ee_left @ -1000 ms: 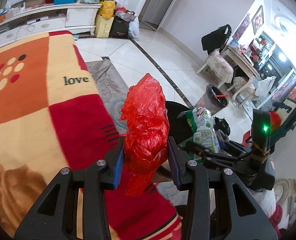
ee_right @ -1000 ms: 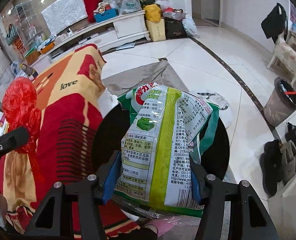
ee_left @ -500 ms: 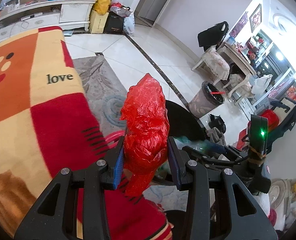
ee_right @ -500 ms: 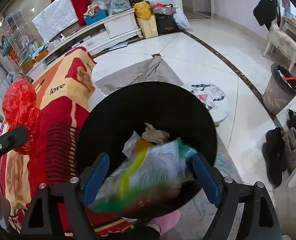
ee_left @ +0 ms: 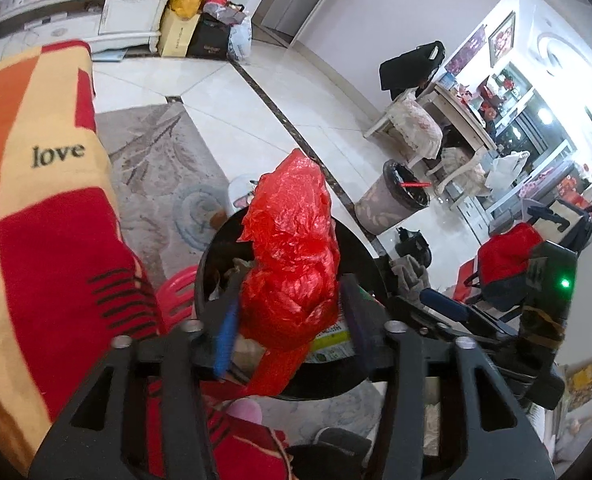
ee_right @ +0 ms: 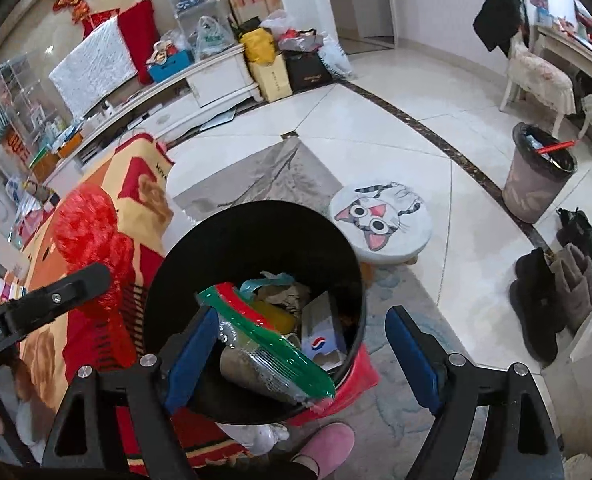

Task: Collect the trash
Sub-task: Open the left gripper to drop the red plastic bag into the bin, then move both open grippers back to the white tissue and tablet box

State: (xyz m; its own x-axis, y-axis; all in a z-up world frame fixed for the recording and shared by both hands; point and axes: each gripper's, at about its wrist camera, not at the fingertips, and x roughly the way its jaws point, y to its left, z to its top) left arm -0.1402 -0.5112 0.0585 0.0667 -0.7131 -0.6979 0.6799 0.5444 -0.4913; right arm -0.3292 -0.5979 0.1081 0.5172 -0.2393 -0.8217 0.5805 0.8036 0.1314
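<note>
My left gripper (ee_left: 290, 326) is shut on a crumpled red plastic bag (ee_left: 292, 256) and holds it above the near rim of a black round bin (ee_left: 212, 264). My right gripper (ee_right: 302, 354) is open and empty, right above the same bin (ee_right: 252, 240). The green snack bag (ee_right: 268, 344) lies inside the bin on other trash, leaning on the near wall. The red bag also shows in the right wrist view (ee_right: 90, 236), left of the bin, with the left gripper's finger (ee_right: 60, 298) in front of it.
A red, orange and cream "love" blanket (ee_left: 44, 208) lies left of the bin. A cat-face stool (ee_right: 380, 220) stands behind it. A grey waste basket (ee_right: 538, 176) and boots (ee_right: 552, 292) are at the right. A pink slipper (ee_right: 328, 446) is below the bin.
My right gripper opened and the green snack bag dropped into the black bin. My left gripper carried the red bag to the right, over the bin's rim.
</note>
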